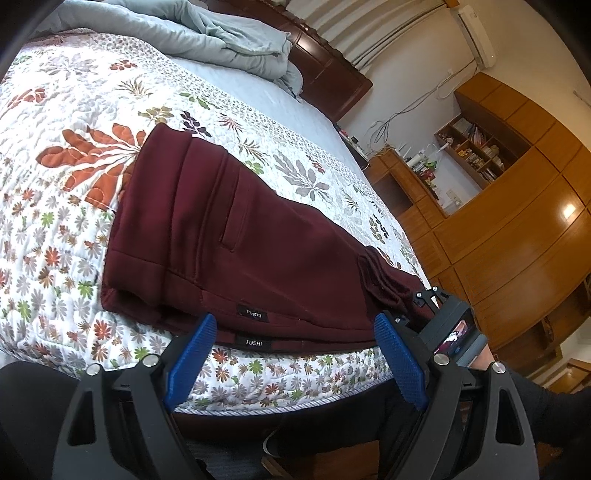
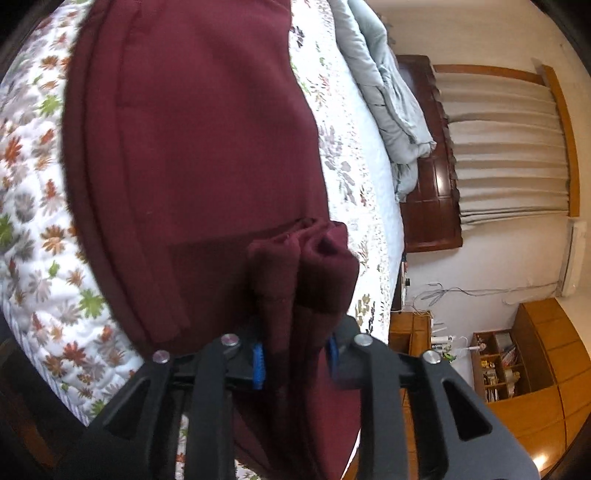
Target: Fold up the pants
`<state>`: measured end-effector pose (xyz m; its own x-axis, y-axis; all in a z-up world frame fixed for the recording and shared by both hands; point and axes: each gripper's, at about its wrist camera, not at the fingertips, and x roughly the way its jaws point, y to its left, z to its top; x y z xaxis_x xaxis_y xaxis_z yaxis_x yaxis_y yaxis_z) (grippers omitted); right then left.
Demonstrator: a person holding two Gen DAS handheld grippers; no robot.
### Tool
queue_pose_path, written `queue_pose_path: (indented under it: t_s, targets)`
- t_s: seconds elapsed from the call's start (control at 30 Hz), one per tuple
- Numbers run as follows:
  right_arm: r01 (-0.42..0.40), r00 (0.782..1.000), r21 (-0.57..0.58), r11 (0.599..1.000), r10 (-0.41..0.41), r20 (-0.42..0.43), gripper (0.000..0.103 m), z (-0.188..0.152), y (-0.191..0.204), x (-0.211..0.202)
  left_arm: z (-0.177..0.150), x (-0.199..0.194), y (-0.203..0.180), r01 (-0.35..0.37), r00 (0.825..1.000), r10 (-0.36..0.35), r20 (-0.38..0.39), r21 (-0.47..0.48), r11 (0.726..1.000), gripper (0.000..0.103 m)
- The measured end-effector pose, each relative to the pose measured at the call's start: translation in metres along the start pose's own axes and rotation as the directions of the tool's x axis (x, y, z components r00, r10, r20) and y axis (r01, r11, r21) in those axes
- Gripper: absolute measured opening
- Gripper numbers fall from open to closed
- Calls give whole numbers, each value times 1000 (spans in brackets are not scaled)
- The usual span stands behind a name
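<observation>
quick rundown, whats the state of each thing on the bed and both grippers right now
pants: maroon, folded over, lying flat near the bed's edge, one bunched end gripped
left gripper: open, holding nothing, near the edge of the pants
right gripper: shut on bunched pants fabric
quilt: floral, spread flat under the pants
blanket: pale blue, crumpled by the headboard

A white quilted bedspread printed with orange, green and grey flowers covers the bed. A rumpled pale blue-grey duvet lies heaped against the dark brown wooden headboard. Beside the bed stand glossy honey-coloured wooden wardrobes with an open shelf of books. Pleated cream curtains hang near a white wall-mounted air conditioner.
</observation>
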<state>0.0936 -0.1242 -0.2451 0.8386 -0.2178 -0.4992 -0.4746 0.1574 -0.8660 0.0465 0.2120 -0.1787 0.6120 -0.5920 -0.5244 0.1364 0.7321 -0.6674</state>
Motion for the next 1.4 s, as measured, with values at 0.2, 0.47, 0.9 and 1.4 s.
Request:
queue_pose_path:
  t_s: [0.2, 0.47, 0.9, 1.4]
  targets:
    - [-53, 998, 61, 997, 51, 40, 48, -1, -9, -29, 2, 1, -8, -19, 1000, 20, -2, 18, 1000, 88]
    - [-354, 931, 573, 739, 336, 143, 49, -68, -119, -60, 17, 17, -68, 57, 998, -58, 19, 74, 996, 88]
    - [-261, 795, 957, 125, 590, 140, 2, -251, -134, 69, 0, 176, -236, 335, 934, -264, -241, 334, 881, 88]
    - [-367, 780, 901, 234, 605, 160, 6, -232, -125, 80, -38, 237, -189, 217, 940, -113, -322, 308, 926, 88]
